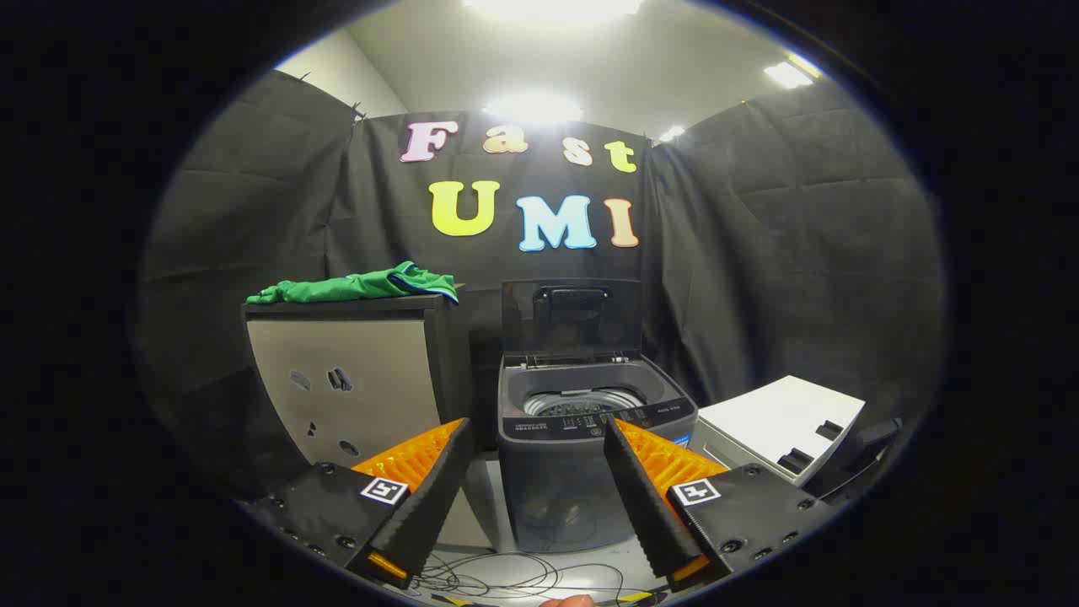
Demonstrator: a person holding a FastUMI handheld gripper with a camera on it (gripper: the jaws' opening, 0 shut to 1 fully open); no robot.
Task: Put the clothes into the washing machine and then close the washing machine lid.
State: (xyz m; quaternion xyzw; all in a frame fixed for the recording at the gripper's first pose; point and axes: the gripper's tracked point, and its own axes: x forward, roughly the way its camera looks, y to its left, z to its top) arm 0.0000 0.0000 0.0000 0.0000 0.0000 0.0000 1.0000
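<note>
Where a dark-topped cabinet (350, 379) stands to the left of the washing machine (582, 455), a green garment (362, 285) lies crumpled along its top, with a striped hem drooping over the cabinet's right front corner nearest the machine. The cloth is bright green with a dark and pale trim at that hem.

The washing machine is a small dark grey top-loader. Its lid (571, 316) stands raised upright at the back, leaving the round drum mouth (577, 400) open from above. A control strip with small pale markings runs along the machine's front rim; the writing is too small to read.

The gripper (535, 443) is held in front of the machine, its two fingers spread wide and holding nothing, with the machine's front showing in the gap between them. Each finger carries a small square black-and-white marker tag.

To the right of the machine, close beside it, sits a low white box-like unit (784, 417). On the floor in front of the machine, thin cables (506, 577) lie looped. Black cloth walls close in behind the machine and on both sides.
</note>
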